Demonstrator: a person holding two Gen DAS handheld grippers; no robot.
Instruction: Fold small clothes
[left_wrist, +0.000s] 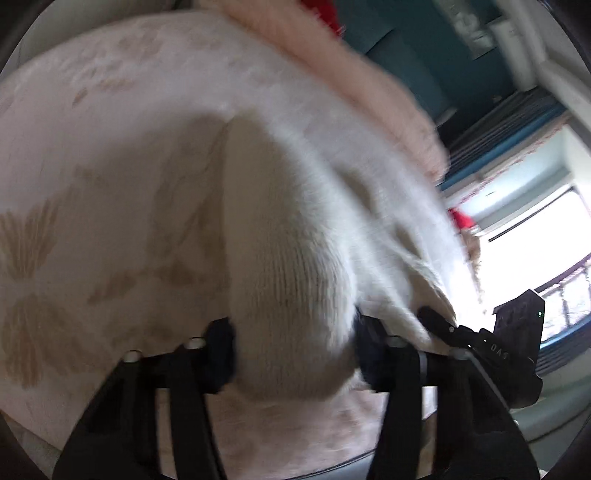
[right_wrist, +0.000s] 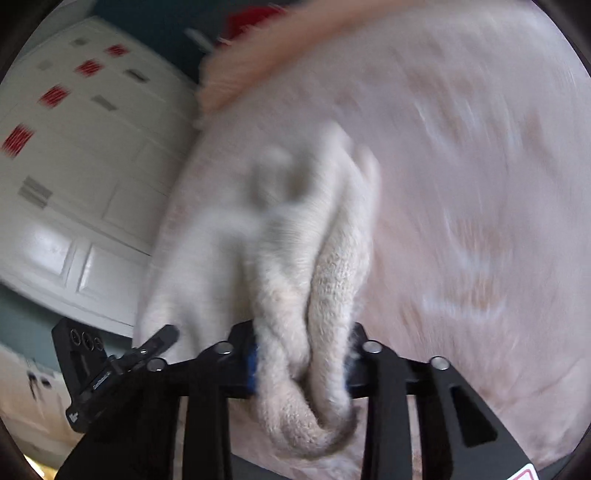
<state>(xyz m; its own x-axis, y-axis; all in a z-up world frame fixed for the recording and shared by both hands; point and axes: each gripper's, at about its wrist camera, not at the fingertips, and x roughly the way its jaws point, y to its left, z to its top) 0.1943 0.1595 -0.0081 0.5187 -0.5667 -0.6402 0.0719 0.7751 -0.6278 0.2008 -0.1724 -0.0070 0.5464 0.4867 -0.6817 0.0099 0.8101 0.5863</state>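
Left tongs (left_wrist: 295, 354) grasping white knit garment (left_wrist: 288, 258), right tongs (right_wrist: 301, 360) clenched on bunched folds, over floral bedspread (left_wrist: 92, 166)

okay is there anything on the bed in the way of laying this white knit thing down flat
Nothing visible. Both hand-held grippers, left and right, already clamp the white knit garment, and the floral bedspread beneath it looks bare.

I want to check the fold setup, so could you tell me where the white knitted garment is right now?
The white knitted garment is bunched between both grippers, left gripper and right gripper, above the pale floral bedspread.
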